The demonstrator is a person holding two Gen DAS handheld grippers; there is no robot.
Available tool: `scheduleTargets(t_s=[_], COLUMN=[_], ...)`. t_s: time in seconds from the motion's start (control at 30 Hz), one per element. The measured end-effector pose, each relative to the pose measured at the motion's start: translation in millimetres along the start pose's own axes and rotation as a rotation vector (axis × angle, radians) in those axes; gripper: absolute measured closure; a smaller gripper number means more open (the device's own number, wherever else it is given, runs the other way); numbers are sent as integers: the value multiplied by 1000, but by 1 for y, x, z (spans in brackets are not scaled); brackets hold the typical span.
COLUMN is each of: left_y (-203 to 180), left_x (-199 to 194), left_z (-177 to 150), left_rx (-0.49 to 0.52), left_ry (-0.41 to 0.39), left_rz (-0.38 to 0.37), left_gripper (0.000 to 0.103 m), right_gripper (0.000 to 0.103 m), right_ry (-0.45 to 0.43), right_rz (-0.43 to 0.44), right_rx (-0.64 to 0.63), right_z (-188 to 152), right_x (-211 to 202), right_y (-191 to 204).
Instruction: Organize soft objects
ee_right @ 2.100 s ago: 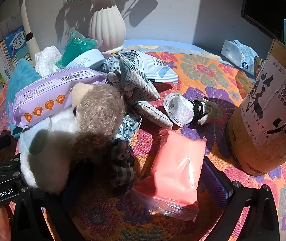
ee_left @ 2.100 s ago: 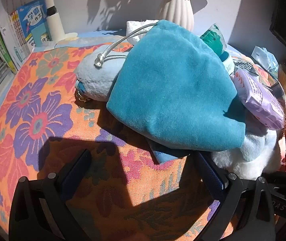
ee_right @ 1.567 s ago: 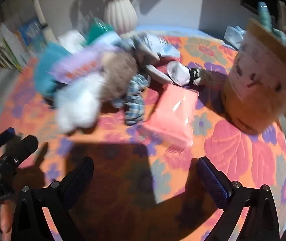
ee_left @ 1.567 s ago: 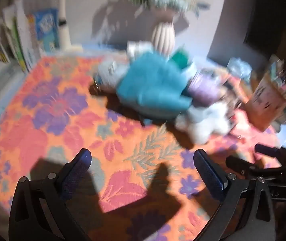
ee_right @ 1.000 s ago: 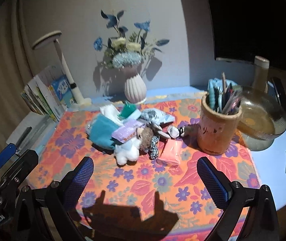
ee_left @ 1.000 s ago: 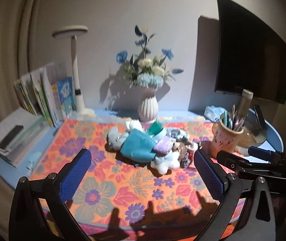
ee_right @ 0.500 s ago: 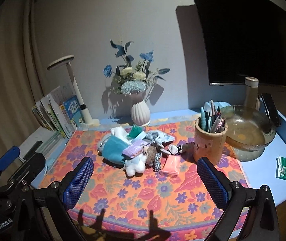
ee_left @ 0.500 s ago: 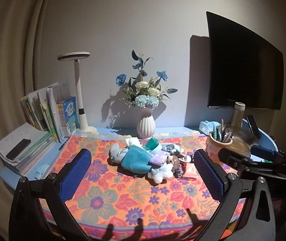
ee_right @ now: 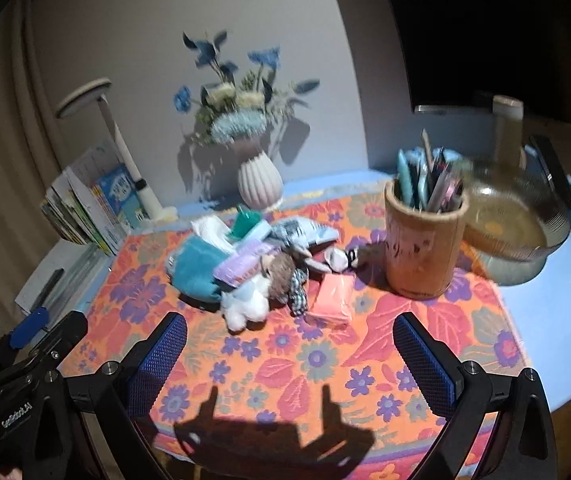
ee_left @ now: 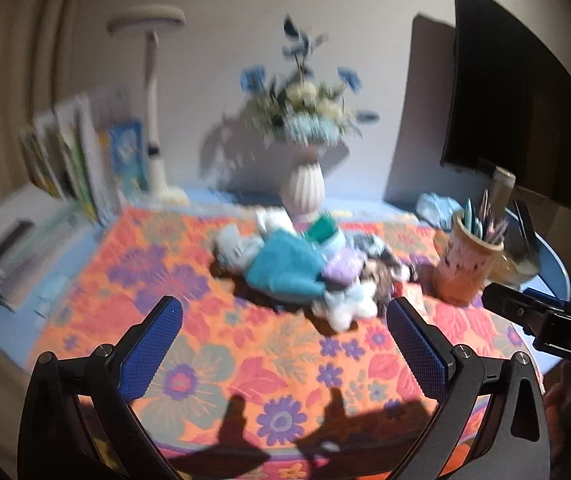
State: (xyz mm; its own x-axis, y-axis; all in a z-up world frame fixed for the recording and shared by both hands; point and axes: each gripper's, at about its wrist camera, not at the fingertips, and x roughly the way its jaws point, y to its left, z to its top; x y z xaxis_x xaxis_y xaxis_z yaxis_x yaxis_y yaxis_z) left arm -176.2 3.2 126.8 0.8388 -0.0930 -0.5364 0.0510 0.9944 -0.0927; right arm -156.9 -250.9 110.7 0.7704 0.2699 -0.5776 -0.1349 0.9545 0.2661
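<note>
Already both hand-held grippers, left [ee_left: 283, 336] and right [ee_right: 289, 354], hang wide open and empty, well back from the heaped soft pile [ee_right: 253, 264]. Reaching in, a finger could clip the tan pen-filled cup [ee_right: 425, 248] beside the pink packet [ee_right: 333, 296].

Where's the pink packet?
In the right wrist view, the pink packet lies on the flowered cloth, right of the plush toy and left of the pen cup.
</note>
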Motion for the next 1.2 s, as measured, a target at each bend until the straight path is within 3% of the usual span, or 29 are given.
scheduleTargets(t_s=[0.2,0.37,0.43,0.73,0.9,1.13,1.2], left_y=[2,-5,-3,-16,-39,-40,-40], left_x=[62,106,120,162,193,218,222], left_z=[-7,1,6,46,49,45,44], left_rx=[-1,27,16,7,95,107,103], left_ry=[135,195,216,256,332,399,418], left_rz=[-74,-99,-125,-309,-347,-399,-402], left_gripper=[2,5,12,15,44,45,45], right_gripper=[2,26,38,47,53,56,63], right_ry=[58,110,139,230,232,243,255], right_rz=[-17,-1,12,130,190,178,171], right_rx=[-64,-95,-94,22,70,-7,-21], right_z=[-6,-2,0,18,27,31,31], right_x=[47,80,94,144,161,189,196], right_y=[-4,-7,-8,-23,-26,-15,-14])
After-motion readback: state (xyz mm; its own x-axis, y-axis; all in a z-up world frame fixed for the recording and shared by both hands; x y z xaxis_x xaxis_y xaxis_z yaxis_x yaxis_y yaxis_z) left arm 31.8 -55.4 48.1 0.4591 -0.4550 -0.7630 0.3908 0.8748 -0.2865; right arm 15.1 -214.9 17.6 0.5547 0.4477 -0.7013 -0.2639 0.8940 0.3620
